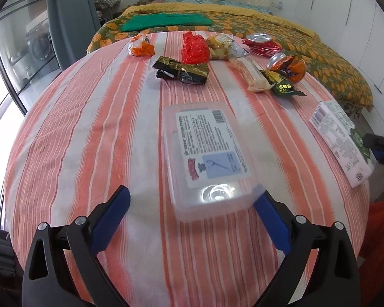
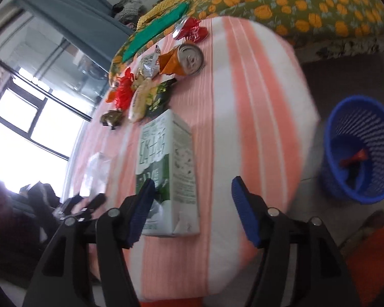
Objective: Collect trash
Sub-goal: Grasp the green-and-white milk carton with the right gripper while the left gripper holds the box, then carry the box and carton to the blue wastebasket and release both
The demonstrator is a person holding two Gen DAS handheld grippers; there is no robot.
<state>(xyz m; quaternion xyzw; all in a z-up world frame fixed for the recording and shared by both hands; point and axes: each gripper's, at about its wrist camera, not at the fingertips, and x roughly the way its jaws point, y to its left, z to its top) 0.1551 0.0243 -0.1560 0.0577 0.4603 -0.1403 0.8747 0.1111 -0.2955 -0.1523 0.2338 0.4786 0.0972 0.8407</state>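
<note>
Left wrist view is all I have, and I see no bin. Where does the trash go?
Observer: A blue basket stands on the floor beyond the table edge, at the right of the right wrist view.
Operator: Anything in it?
Observer: A red wrapper and something dark lie inside.
Operator: Is the right tool holding the carton?
Observer: No. The right tool is open; the milk carton lies flat, partly between its fingers, not gripped.

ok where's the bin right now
The blue bin shows only in the right wrist view, on the floor to the right of the striped table, with some trash already inside.
</note>
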